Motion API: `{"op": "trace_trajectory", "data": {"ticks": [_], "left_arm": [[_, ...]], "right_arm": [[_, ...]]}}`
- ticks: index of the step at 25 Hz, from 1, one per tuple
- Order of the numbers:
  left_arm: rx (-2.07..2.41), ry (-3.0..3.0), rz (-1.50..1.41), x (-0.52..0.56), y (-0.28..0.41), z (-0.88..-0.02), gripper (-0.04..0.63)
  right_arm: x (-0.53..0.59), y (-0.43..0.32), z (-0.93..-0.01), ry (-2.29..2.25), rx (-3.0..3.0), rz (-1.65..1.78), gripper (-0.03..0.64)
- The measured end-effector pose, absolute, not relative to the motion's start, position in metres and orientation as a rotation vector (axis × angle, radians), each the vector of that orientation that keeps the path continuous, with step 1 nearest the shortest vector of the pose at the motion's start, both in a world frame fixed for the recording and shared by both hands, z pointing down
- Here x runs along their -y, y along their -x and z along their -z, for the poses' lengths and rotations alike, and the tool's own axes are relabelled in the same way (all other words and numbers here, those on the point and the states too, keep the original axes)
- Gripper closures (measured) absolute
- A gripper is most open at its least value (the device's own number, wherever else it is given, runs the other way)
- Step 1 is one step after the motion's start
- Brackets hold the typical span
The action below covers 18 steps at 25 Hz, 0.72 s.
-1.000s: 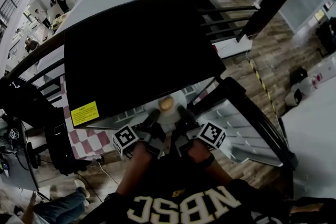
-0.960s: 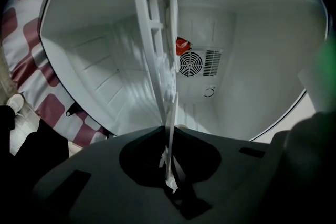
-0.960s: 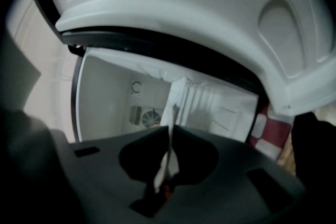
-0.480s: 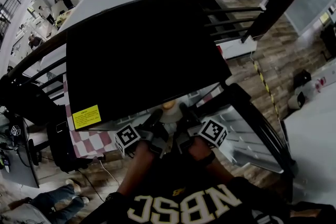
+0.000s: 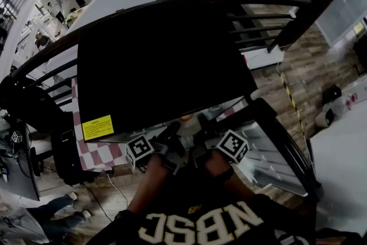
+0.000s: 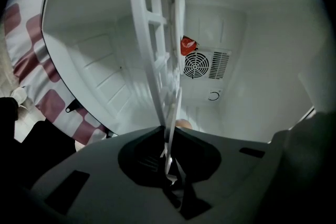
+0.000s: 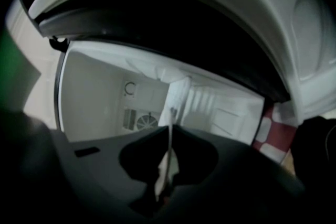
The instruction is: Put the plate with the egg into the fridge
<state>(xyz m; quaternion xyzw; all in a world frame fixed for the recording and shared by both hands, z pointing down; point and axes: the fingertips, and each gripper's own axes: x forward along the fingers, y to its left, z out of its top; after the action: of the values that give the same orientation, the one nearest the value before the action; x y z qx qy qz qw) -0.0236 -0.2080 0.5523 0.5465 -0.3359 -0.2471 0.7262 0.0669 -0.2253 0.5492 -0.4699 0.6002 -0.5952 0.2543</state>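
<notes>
plate [image 5: 188,128] pinched at rim by left hand-held gripper [image 5: 171,130] | likewise by right hand-held gripper [image 5: 203,124] | egg [image 5: 186,118] seen at fridge [image 5: 160,60] opening

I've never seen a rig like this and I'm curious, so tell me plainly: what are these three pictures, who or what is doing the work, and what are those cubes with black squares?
There is no robot here. A person holds a hand tool in each hand, the left gripper and the right gripper. The patterned cubes are part of those tools. The wide picture comes from a camera on the person's head, looking down onto the black top of a small fridge. The other two pictures come from cameras riding on each gripper, and both look into the fridge's white inside. Each gripper's fingers are shut on the rim of a white plate, which appears edge-on in both views. An egg lies on the plate, right at the fridge's opening.
</notes>
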Motion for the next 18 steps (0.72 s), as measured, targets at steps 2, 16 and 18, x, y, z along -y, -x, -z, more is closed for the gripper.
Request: {"op": "trace_trajectory", "data": {"ticks": [2, 16, 18], "left_arm": [[0.744, -1.214, 0.546, 0.209, 0.025, -0.554, 0.549], [0.67, -1.278, 0.651, 0.207, 0.027, -0.534, 0.429], [0.669, -1.295, 0.645, 0.201, 0.029, -0.532, 0.418]], "right_arm": [[0.226, -0.066, -0.55, 1.275, -1.63, 1.618, 0.586], [0.212, -0.063, -0.541, 1.219, -1.738, 1.541, 0.421], [0.201, -0.065, -0.542, 1.234, -1.715, 1.551, 0.42]]}}
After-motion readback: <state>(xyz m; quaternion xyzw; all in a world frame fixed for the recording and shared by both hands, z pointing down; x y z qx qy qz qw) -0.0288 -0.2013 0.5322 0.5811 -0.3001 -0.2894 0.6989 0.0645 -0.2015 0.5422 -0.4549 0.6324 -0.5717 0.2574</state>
